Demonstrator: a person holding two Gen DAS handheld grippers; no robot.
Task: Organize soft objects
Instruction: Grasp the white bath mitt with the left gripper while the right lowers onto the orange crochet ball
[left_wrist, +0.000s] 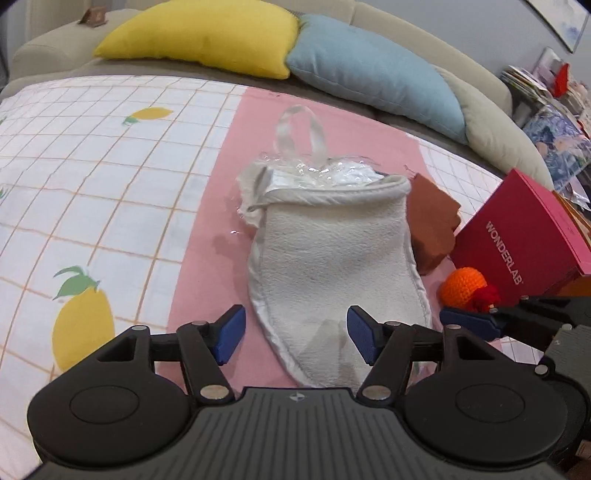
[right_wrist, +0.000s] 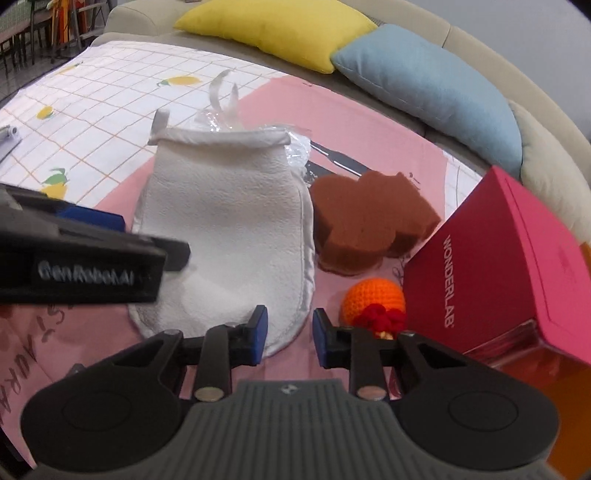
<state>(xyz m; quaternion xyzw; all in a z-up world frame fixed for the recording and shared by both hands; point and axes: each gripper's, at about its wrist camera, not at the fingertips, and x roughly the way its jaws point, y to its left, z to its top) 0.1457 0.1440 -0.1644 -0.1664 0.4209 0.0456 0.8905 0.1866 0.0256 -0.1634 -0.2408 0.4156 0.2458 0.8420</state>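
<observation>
Mitt (left_wrist: 332, 251) btwn open left claw (left_wrist: 295, 334) pads

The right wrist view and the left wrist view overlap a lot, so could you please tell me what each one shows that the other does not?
Only the right wrist view shows a silver object at the left edge of the lemon cloth and chairs in the far corner.

Only the left wrist view shows a small brown item on the sofa arm and a cluttered shelf.

Both show the white mitt, brown sponge, orange crochet ball, red box, yellow cushion, blue cushion, and both open grippers: left gripper, right gripper.
</observation>
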